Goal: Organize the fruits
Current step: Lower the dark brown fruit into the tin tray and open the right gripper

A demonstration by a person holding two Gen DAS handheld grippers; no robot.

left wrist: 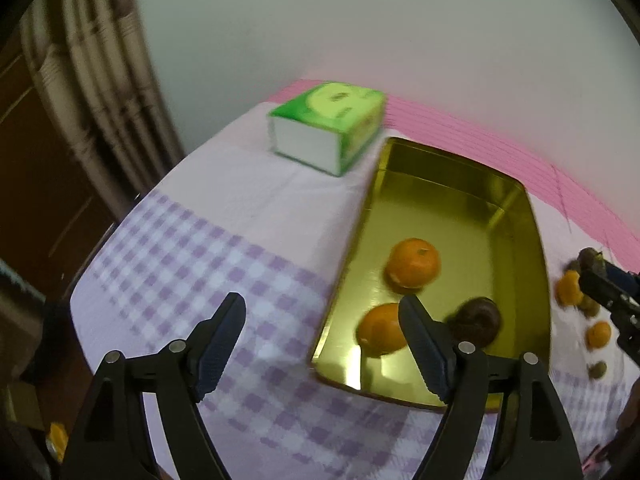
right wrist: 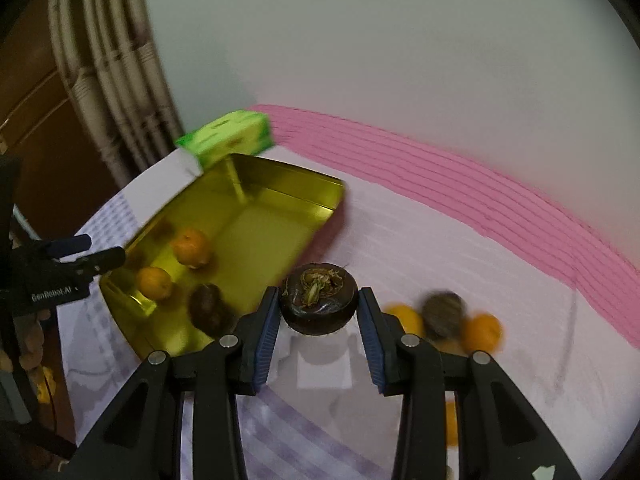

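A gold tray (left wrist: 440, 208) (right wrist: 272, 224) lies on the checked tablecloth. In it are two oranges (left wrist: 414, 262) (left wrist: 380, 328) and a dark brown fruit (left wrist: 478, 320). My left gripper (left wrist: 322, 306) hangs open over the tray's near left edge, nothing between its fingers. My right gripper (right wrist: 319, 300) is shut on another dark brown round fruit (right wrist: 312, 316), held above the cloth just right of the tray. In the left wrist view that gripper enters at the right edge. Loose oranges (right wrist: 482, 332) (right wrist: 406, 320) and a brownish fruit (right wrist: 443, 314) lie on the cloth behind it.
A green tissue pack (left wrist: 328, 124) (right wrist: 228, 138) sits behind the tray's far left corner. A pink striped band (right wrist: 480, 200) runs along the table's back edge against a pale wall. A curtain (left wrist: 100, 80) hangs at the left, where the table ends.
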